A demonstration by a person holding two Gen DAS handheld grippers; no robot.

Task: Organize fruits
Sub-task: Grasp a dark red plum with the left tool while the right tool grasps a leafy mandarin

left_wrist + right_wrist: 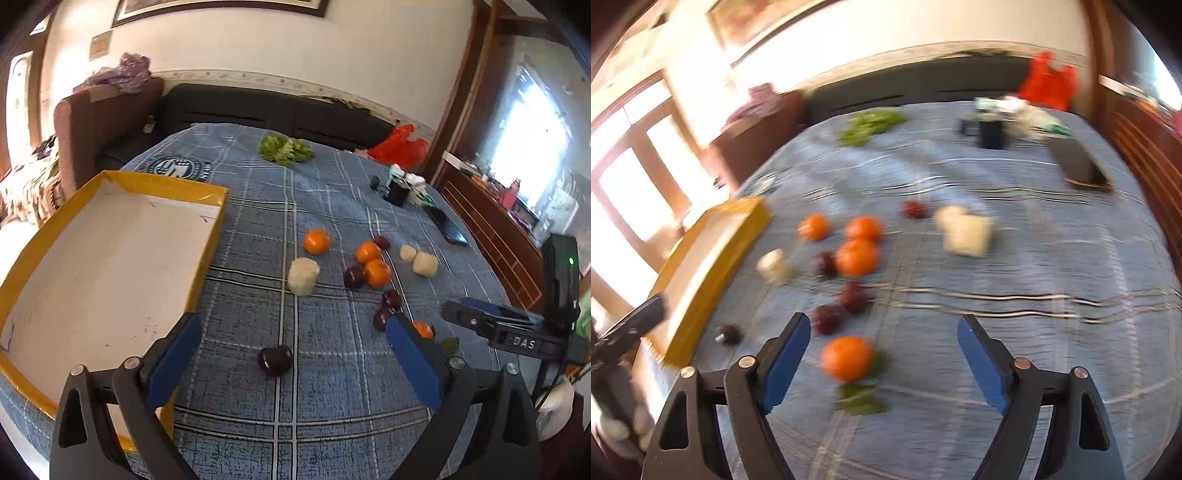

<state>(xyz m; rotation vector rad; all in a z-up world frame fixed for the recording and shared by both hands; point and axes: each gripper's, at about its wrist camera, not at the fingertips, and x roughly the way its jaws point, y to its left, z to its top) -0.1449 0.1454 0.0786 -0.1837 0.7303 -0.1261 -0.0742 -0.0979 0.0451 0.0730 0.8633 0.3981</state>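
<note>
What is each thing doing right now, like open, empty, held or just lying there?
Box: open, empty.
Left tongs: open, holding nothing; a plum lies loose between the fingers.
Right tongs: open, holding nothing; an orange lies on the cloth between the fingers.
Other oranges: loose on the cloth.
Other plums: loose on the cloth.
Phone: lying flat, screen dark.

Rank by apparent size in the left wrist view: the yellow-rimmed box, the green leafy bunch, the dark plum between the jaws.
1. yellow-rimmed box, by far the largest.
2. green leafy bunch.
3. dark plum, smallest even though nearest the camera.
</note>
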